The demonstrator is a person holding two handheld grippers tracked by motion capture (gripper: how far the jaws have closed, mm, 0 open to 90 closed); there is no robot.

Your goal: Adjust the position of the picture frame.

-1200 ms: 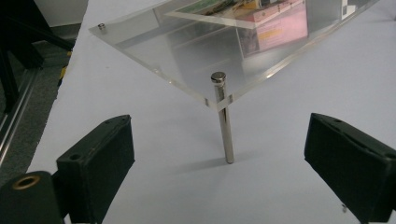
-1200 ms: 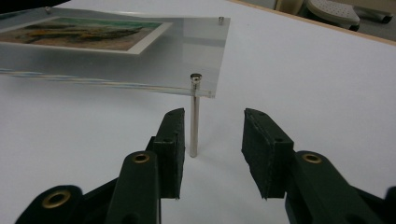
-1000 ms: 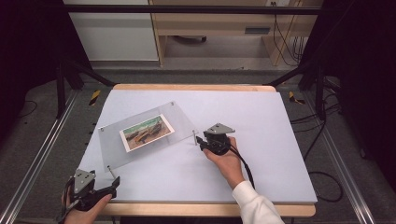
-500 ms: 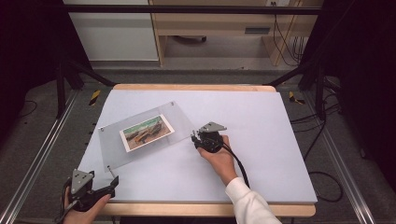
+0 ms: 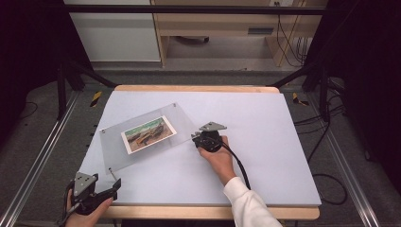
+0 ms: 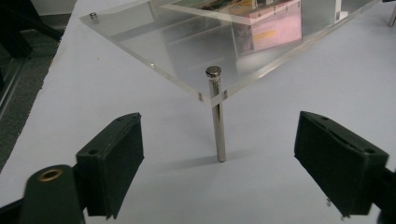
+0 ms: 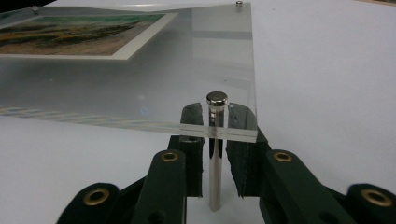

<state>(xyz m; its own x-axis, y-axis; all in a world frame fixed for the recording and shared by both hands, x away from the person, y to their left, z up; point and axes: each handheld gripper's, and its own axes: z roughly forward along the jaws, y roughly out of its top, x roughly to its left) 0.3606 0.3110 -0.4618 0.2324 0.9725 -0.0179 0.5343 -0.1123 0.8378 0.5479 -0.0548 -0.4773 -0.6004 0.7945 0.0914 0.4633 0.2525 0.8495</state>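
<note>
Acrylic frame (image 5: 146, 137): one, clear, photo inside.
Steel legs (image 7: 216, 154): four.
Right hand-held gripper (image 7: 215, 175): closing around one leg.
Left hand-held gripper (image 6: 219, 163): jaws apart, narrowing.

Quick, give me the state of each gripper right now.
Left gripper: open, jaws wide on either side of a metal leg, not touching.
Right gripper: jaws just been closing around another corner leg; contact unclear.
</note>
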